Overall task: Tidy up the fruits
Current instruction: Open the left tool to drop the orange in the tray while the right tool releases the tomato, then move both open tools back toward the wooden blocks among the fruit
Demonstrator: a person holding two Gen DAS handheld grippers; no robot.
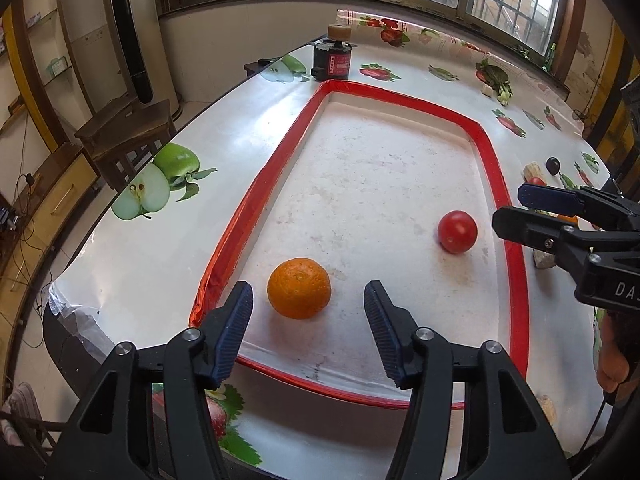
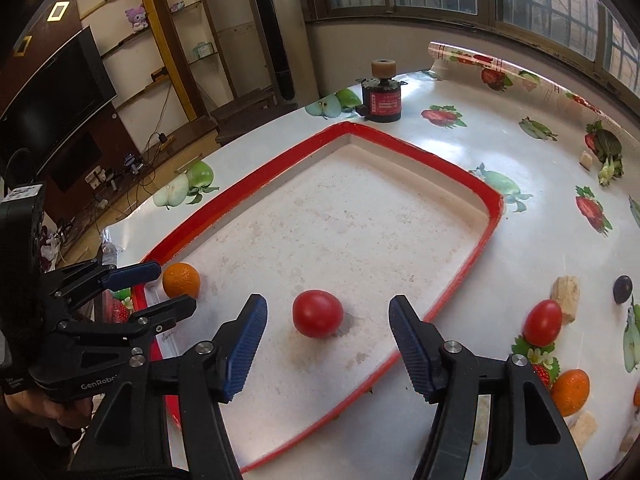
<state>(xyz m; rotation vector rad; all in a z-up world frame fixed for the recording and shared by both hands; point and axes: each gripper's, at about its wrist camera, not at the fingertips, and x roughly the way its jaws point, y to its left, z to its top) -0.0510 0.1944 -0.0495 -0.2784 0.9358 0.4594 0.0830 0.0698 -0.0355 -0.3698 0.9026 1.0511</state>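
Observation:
A white tray with a red rim lies on the fruit-print tablecloth. An orange rests in its near left corner, just ahead of my left gripper, which is open; the pads stand clear of the fruit on both sides. A red tomato sits on the tray floor in front of my right gripper, also open and not touching it. In the left wrist view the tomato lies near the tray's right rim, beside the right gripper. In the right wrist view the left gripper flanks the orange.
Right of the tray lie a small tomato, another orange, a dark plum and beige chunks. A black jar stands beyond the tray's far corner. The table edge runs along the left.

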